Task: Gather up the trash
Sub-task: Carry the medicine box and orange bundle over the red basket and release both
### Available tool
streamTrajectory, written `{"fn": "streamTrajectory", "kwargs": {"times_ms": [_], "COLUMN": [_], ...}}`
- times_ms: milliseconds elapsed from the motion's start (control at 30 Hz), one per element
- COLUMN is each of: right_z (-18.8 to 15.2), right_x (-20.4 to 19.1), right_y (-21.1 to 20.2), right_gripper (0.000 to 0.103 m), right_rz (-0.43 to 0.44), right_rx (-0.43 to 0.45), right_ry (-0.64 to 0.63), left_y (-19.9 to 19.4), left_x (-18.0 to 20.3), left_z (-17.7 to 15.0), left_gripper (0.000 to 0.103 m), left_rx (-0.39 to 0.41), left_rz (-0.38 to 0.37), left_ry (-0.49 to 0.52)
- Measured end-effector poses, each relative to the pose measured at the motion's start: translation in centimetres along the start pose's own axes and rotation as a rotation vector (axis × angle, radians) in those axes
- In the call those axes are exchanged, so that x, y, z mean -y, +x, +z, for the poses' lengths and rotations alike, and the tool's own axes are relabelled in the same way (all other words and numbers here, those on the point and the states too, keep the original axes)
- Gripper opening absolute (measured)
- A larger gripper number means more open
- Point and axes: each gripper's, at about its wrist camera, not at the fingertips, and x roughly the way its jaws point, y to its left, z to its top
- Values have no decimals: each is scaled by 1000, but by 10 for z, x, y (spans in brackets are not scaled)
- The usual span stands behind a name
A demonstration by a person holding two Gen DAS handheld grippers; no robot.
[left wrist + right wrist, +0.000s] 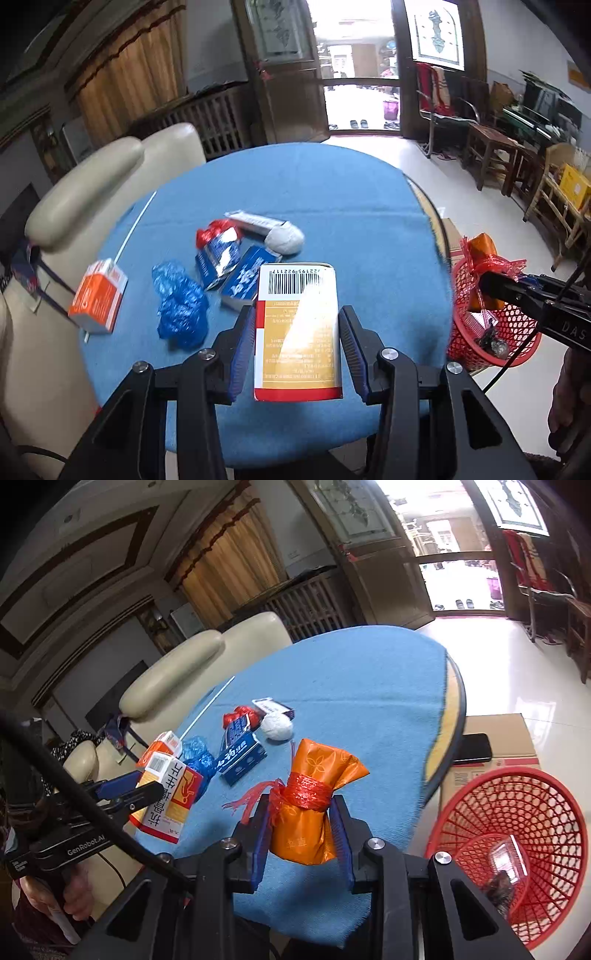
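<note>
Though the red mesh basket (513, 853) is cut off at the frame's right edge, dark scraps and a clear wrapper show in its bottom, too blurred to name; it sits below and beside the counter (369, 686), next to a cardboard box (495, 746) with a dark phone on top. Print on the carton (297, 332) is too small to read apart from a barcode. That carton is clamped between the pads of the left gripper (297, 350), raised over the counter's near edge. An orange packet (314, 805) tied with red netting is pinched in the closed right gripper (303, 834), also above the near edge. Left on the blue cloth are a small orange box (98, 299), a crumpled blue plastic bag (181, 306), a blue box (245, 282), a red and silver wrapper (218, 251), a white paper ball (284, 238) and a white stick (138, 221). A cream sofa (85, 192) stands behind the counter, with brown curtains, a bright doorway and wooden chairs on a pale tiled floor.
</note>
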Motion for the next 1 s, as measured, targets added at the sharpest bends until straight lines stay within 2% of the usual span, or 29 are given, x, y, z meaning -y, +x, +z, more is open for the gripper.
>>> {"fn": "streamTrajectory", "kwargs": {"times_ms": [467, 1000], "right_z": [-6, -19], "right_x": [38, 79], "right_y": [-46, -86], "right_gripper": [33, 33], "right_rz": [-37, -65], "right_rx": [67, 123], "right_ry": [72, 153], "left_y": [-9, -11], "left_x": [39, 101], "left_z": [17, 31], "left_gripper": [48, 48], "left_rx": [40, 59], "left_rz": [15, -15], "left_ry": [76, 198]}}
